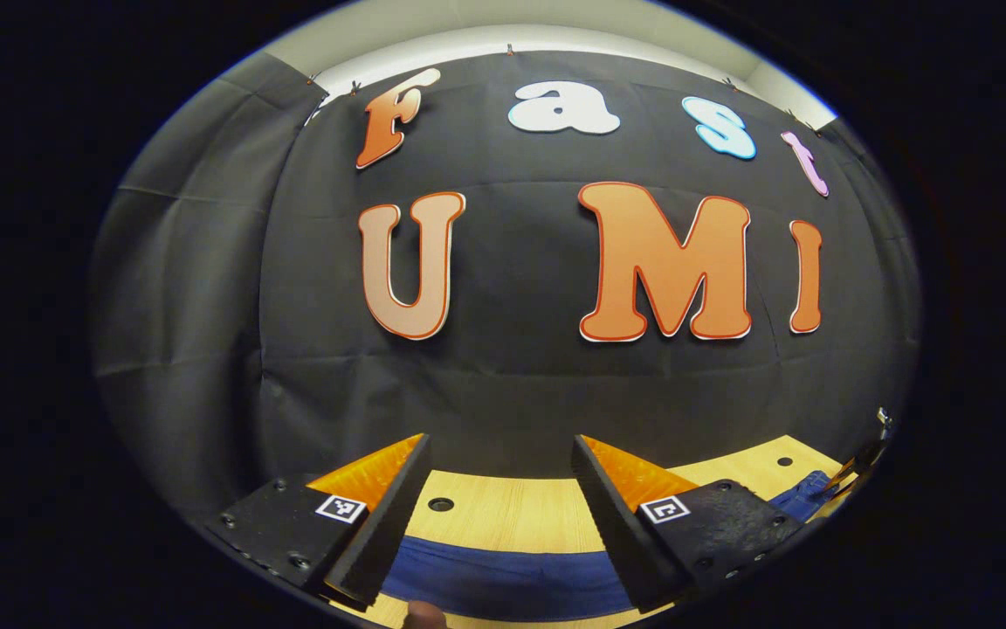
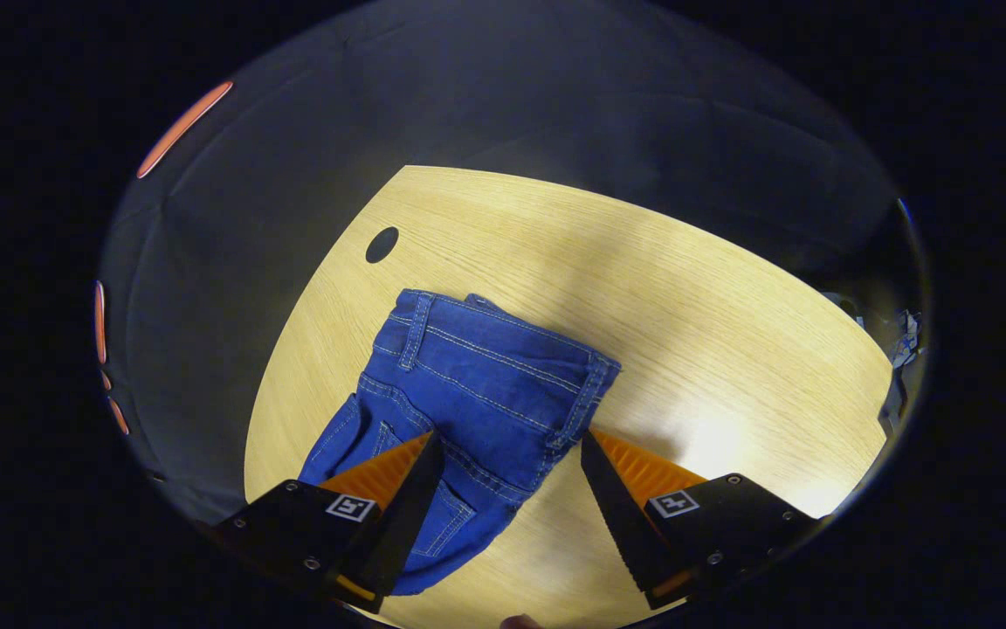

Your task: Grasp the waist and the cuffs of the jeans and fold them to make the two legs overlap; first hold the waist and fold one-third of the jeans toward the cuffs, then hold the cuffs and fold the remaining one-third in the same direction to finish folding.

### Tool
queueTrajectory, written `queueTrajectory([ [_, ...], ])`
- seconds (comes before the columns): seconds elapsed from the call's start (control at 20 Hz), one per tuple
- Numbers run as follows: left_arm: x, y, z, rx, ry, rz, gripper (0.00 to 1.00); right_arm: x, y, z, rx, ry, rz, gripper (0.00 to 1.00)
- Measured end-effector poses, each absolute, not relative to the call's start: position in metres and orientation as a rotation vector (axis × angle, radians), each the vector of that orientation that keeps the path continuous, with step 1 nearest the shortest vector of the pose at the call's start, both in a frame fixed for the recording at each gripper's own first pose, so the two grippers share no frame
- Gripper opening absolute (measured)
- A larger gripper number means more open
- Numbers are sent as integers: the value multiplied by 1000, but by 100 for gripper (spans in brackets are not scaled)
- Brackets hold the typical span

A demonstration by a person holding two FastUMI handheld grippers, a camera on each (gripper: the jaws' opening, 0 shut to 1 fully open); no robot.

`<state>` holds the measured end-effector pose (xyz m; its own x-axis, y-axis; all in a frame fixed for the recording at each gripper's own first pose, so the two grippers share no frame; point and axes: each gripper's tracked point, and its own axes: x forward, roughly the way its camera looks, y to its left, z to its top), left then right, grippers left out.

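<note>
Blue jeans (image 2: 468,393) lie on the wooden table (image 2: 686,314) in the right gripper view, waistband toward the far side with its belt loops showing. My right gripper (image 2: 512,450) hangs open above the waist area, one finger over the denim, the other over bare wood by the jeans' edge. In the left gripper view a strip of the blue jeans (image 1: 503,572) lies across the table (image 1: 512,511) below my left gripper (image 1: 500,450), which is open with nothing between its fingers. Another bit of denim (image 1: 804,494) shows at the right.
A round cable hole (image 2: 382,245) is in the table beyond the waistband, and two holes (image 1: 440,504) show in the left gripper view. The black cloth wall stands right behind the table. The other gripper (image 1: 861,459) peeks in at the far right.
</note>
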<state>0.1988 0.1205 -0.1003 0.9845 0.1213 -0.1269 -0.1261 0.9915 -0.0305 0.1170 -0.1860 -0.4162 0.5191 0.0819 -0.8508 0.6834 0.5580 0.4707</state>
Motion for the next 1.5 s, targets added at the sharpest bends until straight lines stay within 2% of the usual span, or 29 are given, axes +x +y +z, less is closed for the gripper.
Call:
queueTrajectory([
  [0.3, 174, 100, -103, -40, 152, 117, 98, 118, -195, -419, 908, 944, -454, 95],
  [0.35, 171, 98, -105, -32, 160, 118, 98, 117, -198, -420, 891, 936, -458, 87],
  [0.4, 168, 96, -106, -29, 169, 116, 97, 116, -200, -421, 874, 931, -456, 83],
  [0.45, 164, 94, -111, -28, 180, 117, 98, 115, -203, -423, 851, 925, -459, 67],
  [0.5, 161, 94, -114, -29, 191, 123, 98, 117, -199, -420, 879, 909, -432, 63],
  [0.6, 156, 92, -119, -39, 211, 128, 98, 122, -194, -418, 929, 880, -407, 40],
  [0.65, 155, 92, -120, -41, 219, 132, 98, 122, -192, -419, 959, 870, -439, 32],
  [0.7, 153, 92, -119, -43, 219, 133, 98, 124, -190, -417, 957, 872, -417, 24],
  [1.25, 169, 103, -117, -72, 191, 21, 98, 112, -173, -334, 880, 687, -347, 23],
  [1.5, 165, 128, -126, -110, 200, 13, 98, 109, -134, -277, 781, 623, -261, 23],
])
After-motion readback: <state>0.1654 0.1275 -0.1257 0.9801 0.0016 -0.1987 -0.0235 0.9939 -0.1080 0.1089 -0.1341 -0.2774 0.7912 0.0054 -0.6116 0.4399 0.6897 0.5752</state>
